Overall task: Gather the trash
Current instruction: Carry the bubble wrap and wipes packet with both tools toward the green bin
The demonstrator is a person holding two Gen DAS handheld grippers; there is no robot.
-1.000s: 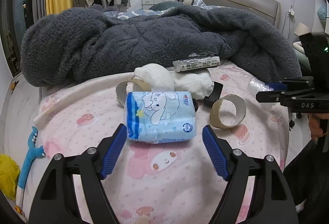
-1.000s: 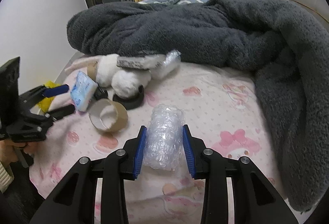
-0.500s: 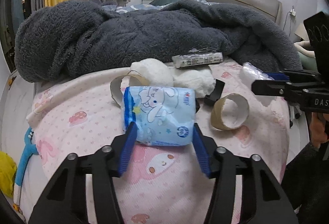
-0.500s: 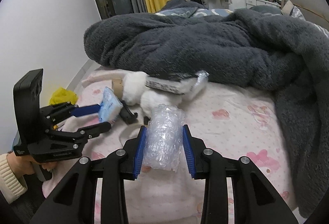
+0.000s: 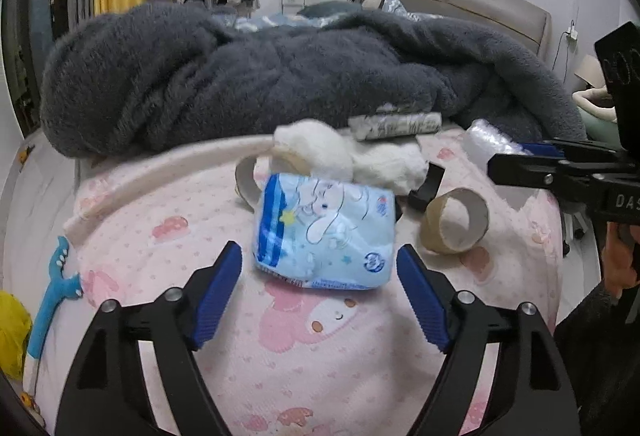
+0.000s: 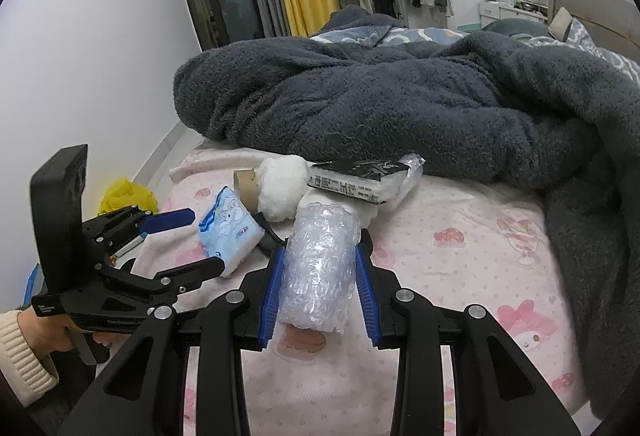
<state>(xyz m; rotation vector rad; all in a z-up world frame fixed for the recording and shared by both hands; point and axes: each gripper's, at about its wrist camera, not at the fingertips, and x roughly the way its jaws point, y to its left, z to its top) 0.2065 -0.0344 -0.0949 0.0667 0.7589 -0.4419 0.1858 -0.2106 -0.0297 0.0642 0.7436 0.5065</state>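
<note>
A blue tissue pack [image 5: 326, 232] with a cartoon print lies on the pink bed sheet [image 5: 320, 356]. My left gripper [image 5: 320, 288] is open, its blue pads just short of the pack on either side. It also shows in the right wrist view [image 6: 188, 242], beside the pack [image 6: 232, 232]. My right gripper [image 6: 318, 276] is shut on a roll of bubble wrap [image 6: 318, 268] and holds it above the sheet. In the left wrist view the right gripper [image 5: 532, 160] and the bubble wrap [image 5: 490, 144] are at the right.
Two cardboard tape rings [image 5: 456, 224] [image 5: 250, 182], a black ring [image 5: 426, 186], a white plush toy [image 5: 348, 156] and a wrapped packet [image 5: 396, 124] lie behind the pack. A dark fleece blanket [image 5: 260, 76] fills the back. A yellow bag [image 6: 126, 194] is on the floor at left.
My left gripper closed in around the tissue pack, then opened wide and drew back a little. My right gripper lifted the bubble wrap up and to the left.
</note>
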